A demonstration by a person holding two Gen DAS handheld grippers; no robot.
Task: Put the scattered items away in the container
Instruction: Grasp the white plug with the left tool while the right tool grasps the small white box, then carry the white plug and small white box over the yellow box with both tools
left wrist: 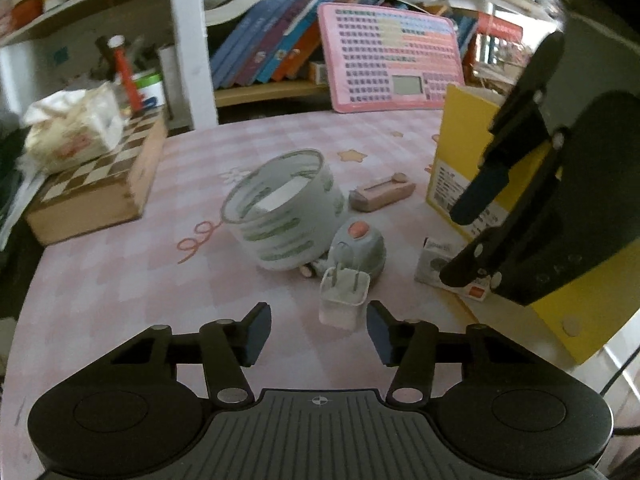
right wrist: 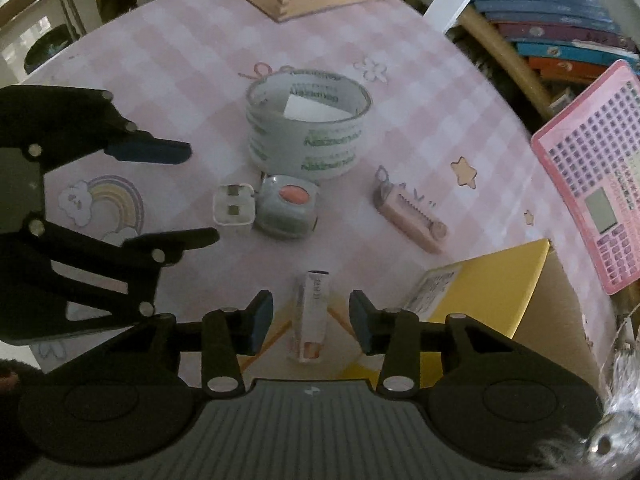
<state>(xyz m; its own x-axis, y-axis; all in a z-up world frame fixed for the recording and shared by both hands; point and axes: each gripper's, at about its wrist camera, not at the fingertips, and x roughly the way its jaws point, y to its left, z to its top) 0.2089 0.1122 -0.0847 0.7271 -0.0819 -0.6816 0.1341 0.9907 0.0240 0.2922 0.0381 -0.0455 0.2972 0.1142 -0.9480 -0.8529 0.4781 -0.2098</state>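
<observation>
Bracketing of two items is recorded at this moment. The left gripper [left wrist: 319,330] stands with its jaws apart just short of the white two-pin plug adapter [left wrist: 343,297]; no pad contact is seen. The right gripper [right wrist: 311,322] has its jaws apart on either side of the small white-and-orange carton [right wrist: 310,318], with a gap visible on both flanks, so nothing is clamped yet.

Both items lie on the pink checked worktop [left wrist: 120,280]. The adapter sits just beside the grey-green rounded gadget with an orange button [left wrist: 359,249], which is close against the wide roll of grey printed tape [left wrist: 284,210]. The carton lies near the open yellow cardboard box [right wrist: 492,280], taken to be the container.

Risks noted:
- The adapter may be nudged into the rounded gadget if the left jaws close off-centre, since the two are nearly touching.
- The carton could pivot and slip if it is gripped near one end only.
- The two grippers work near each other; a collision is possible on lifting.

Orientation: the carton's long axis runs away from the right wrist camera, between the jaws. The adapter appears to stand with its pins pointing up, though blur leaves this uncertain.
</observation>
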